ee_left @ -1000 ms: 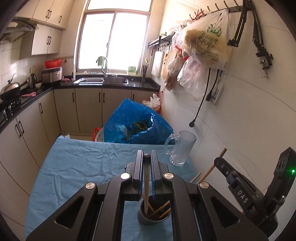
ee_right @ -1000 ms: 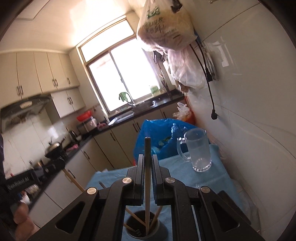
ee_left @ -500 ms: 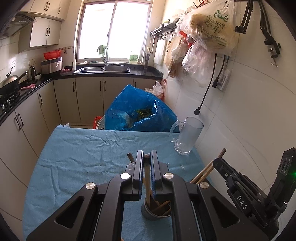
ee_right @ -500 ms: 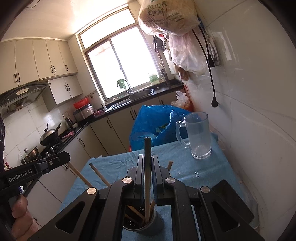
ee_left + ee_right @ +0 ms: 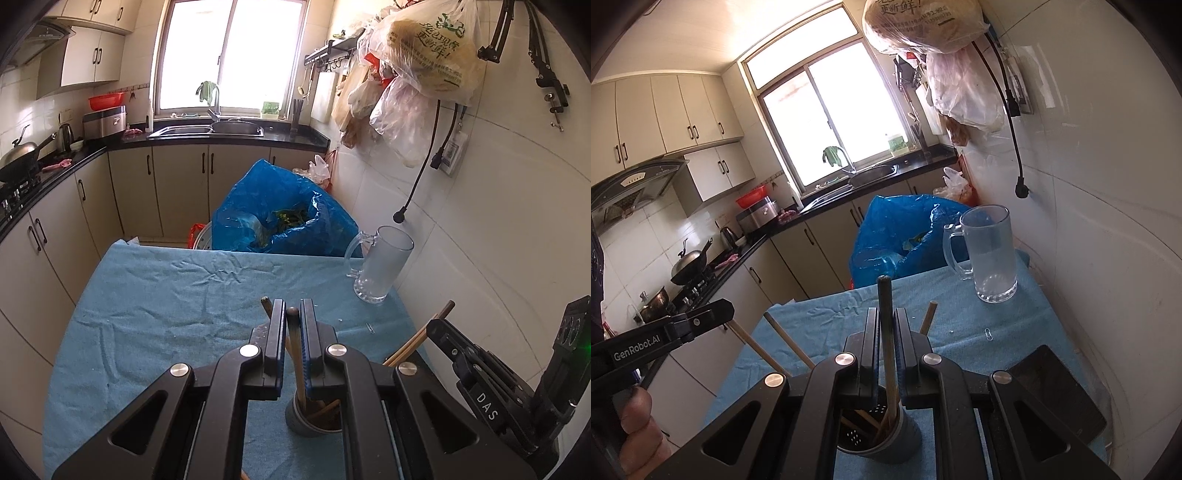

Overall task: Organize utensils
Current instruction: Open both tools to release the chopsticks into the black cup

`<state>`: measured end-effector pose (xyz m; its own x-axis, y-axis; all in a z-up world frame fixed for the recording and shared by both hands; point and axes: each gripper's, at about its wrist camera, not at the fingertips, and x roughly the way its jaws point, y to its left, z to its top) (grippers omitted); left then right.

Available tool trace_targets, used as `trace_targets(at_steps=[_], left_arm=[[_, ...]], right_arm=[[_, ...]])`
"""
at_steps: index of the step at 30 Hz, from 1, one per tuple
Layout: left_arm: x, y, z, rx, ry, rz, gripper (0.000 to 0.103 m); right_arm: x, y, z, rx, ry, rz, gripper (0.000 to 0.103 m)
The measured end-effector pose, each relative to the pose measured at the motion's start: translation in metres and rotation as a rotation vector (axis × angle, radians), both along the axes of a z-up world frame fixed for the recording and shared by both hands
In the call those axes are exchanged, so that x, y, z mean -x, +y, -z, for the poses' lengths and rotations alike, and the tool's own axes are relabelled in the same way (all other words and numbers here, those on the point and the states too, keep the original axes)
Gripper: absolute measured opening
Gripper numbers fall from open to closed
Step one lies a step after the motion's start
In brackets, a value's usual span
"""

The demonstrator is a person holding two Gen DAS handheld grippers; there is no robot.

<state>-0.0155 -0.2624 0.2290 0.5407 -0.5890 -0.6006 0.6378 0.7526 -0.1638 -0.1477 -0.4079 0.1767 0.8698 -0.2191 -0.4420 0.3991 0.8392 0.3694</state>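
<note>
Here each gripper, left (image 5: 293,332) and right (image 5: 885,334), apparently clamps a slim wooden chopstick (image 5: 886,332) over the round grey holder (image 5: 886,443).

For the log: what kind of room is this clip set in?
A home kitchen, by the look of it: sink under the window, wok on the stove, wall cabinets.

Home kitchen: sink (image 5: 207,128), wok (image 5: 20,155), cabinets (image 5: 92,62).
</note>
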Motion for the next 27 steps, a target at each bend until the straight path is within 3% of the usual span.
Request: trace_targets(at_steps=[2,6,12,14,18,22,27], left_arm=[[0.0,0.0,0.0,0.001,-0.003,-0.002,0.007],[0.001,0.001,-0.003,0.01,-0.004,-0.008,0.019],[0.009,0.013,-0.013,0.034,-0.011,-0.009,0.021],[0.015,0.021,-0.017,0.045,-0.022,-0.013,0.026],[0.029,0.043,-0.023,0.062,-0.037,-0.024,0.027],[0.041,0.068,-0.018,0.054,-0.036,-0.038,0.03],[0.047,0.101,0.005,0.024,0.001,-0.075,0.032]], right_arm=[[0.001,0.0,0.0,0.003,0.001,0.0,0.009],[0.007,0.001,-0.005,0.003,-0.007,0.001,0.012],[0.024,0.006,-0.017,-0.002,-0.034,0.009,0.014],[0.036,0.011,-0.021,0.006,-0.045,0.014,0.02],[0.06,0.025,-0.026,0.025,-0.068,0.022,0.044],[0.076,0.046,-0.013,0.051,-0.031,-0.005,0.067],[0.079,0.069,0.029,0.039,0.069,-0.05,0.07]])
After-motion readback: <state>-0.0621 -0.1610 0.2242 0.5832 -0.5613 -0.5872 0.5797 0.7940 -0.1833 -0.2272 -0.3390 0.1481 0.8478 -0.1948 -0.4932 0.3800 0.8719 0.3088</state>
